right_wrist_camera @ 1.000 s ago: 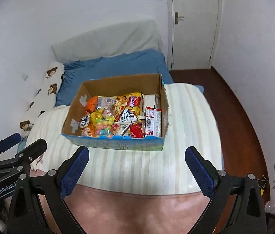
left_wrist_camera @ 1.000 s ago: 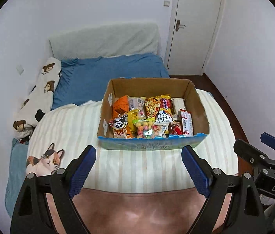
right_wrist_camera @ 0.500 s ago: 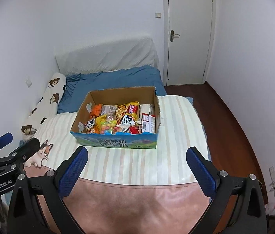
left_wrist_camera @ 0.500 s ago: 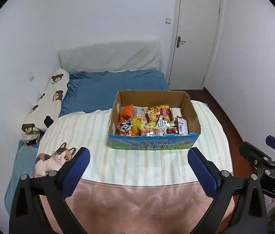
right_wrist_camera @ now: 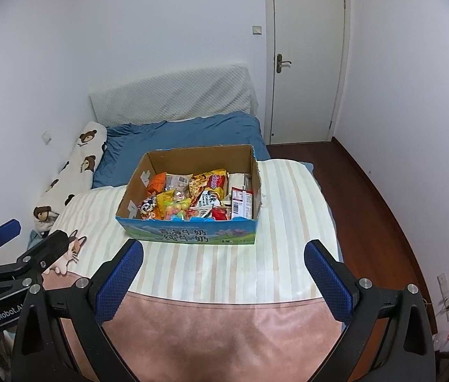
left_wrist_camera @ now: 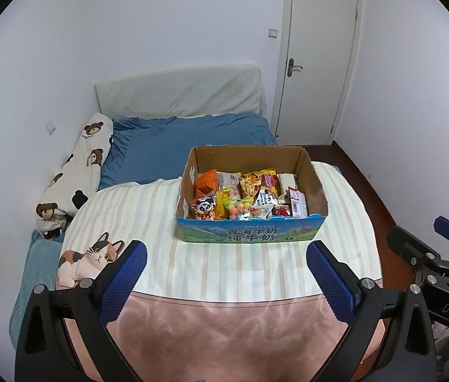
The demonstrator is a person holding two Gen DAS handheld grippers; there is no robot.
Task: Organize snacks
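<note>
A cardboard box (left_wrist_camera: pixel 250 235) with a blue printed front stands on the striped blanket (left_wrist_camera: pixel 167 254) on the bed; it also shows in the right wrist view (right_wrist_camera: pixel 189 237). It holds several snack packets (left_wrist_camera: pixel 246 194), among them an orange bag (left_wrist_camera: pixel 207 183) and a red and white pack (right_wrist_camera: pixel 240 205). My left gripper (left_wrist_camera: pixel 226 280) is open and empty, well short of the box. My right gripper (right_wrist_camera: pixel 223 278) is open and empty too, at the same distance. Each gripper shows at the edge of the other's view.
A bear-print pillow (left_wrist_camera: pixel 75 168) lies along the left wall. A blue sheet (left_wrist_camera: pixel 186 140) and white headboard pad (left_wrist_camera: pixel 176 95) lie behind the box. A cat print (left_wrist_camera: pixel 87 261) marks the blanket's left. A pink blanket (left_wrist_camera: pixel 224 334) is nearest. A door (left_wrist_camera: pixel 316 63) and wood floor (right_wrist_camera: pixel 370 210) lie right.
Both grippers have drawn back and up from the box, so it looks smaller and farther. More of the room and door shows. Both stay open.
</note>
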